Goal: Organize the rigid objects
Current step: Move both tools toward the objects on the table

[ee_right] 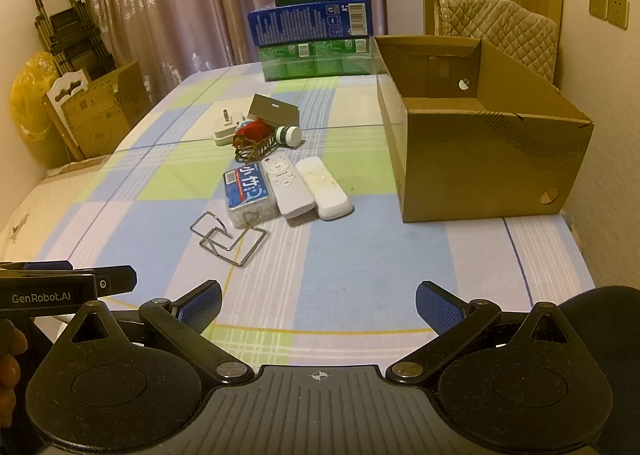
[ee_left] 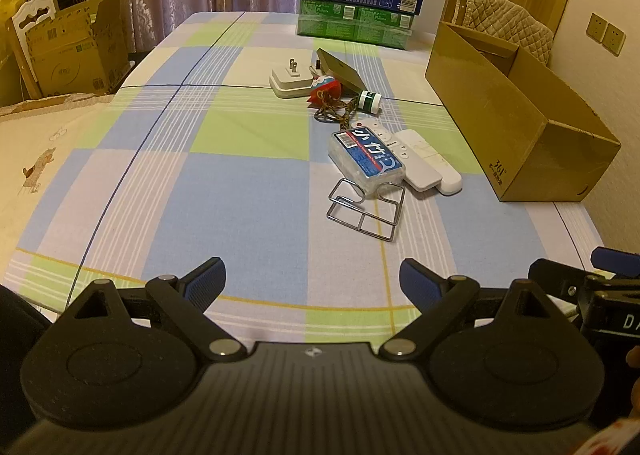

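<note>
A cluster of small items lies mid-table: a wire rack (ee_left: 366,209) (ee_right: 228,237), a clear plastic box with a blue label (ee_left: 366,157) (ee_right: 248,193), two white remotes (ee_left: 424,163) (ee_right: 308,187), a white plug adapter (ee_left: 290,83) (ee_right: 226,131), a red toy with a braided cord (ee_left: 326,93) (ee_right: 252,137), a small green-and-white bottle (ee_left: 370,99) (ee_right: 289,135) and a flat tan box (ee_left: 340,69) (ee_right: 274,111). An open cardboard box (ee_left: 520,115) (ee_right: 480,159) stands to their right. My left gripper (ee_left: 312,283) and right gripper (ee_right: 318,305) hover open over the near table edge, nothing between their fingers.
Stacked green and blue cartons (ee_left: 360,3) (ee_right: 316,23) stand at the far table edge. A quilted chair back (ee_right: 500,31) is behind the cardboard box. Cardboard boxes and a folded ladder (ee_right: 72,39) stand on the floor at left. The checked tablecloth (ee_left: 224,183) covers the table.
</note>
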Demonstrator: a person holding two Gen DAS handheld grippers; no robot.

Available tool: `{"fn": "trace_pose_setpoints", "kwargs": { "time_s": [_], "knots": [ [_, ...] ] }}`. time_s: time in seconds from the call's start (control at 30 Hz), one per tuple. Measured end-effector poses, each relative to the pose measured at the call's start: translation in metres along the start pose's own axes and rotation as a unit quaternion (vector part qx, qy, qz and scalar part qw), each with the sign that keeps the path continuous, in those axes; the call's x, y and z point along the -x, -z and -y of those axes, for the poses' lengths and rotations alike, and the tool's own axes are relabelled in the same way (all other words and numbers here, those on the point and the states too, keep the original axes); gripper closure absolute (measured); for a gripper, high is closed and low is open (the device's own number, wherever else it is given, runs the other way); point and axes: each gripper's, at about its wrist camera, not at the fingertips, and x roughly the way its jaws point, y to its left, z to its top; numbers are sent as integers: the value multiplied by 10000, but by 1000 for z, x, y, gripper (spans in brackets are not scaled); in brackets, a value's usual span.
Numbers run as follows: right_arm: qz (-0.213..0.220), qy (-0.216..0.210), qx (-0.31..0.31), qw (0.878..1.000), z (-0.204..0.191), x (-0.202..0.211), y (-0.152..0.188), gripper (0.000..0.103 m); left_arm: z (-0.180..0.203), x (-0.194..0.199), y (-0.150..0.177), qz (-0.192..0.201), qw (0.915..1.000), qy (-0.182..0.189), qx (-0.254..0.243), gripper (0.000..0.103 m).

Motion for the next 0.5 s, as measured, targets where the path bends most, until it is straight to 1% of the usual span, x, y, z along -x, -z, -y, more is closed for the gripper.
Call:
{"fn": "trace_pose_setpoints", "kwargs": {
  "time_s": [0.5],
  "knots": [
    [-19,2,8,10000,0,-1,1,3,-1,-1,1,-28,10000,18,37,11]
  ]
}}
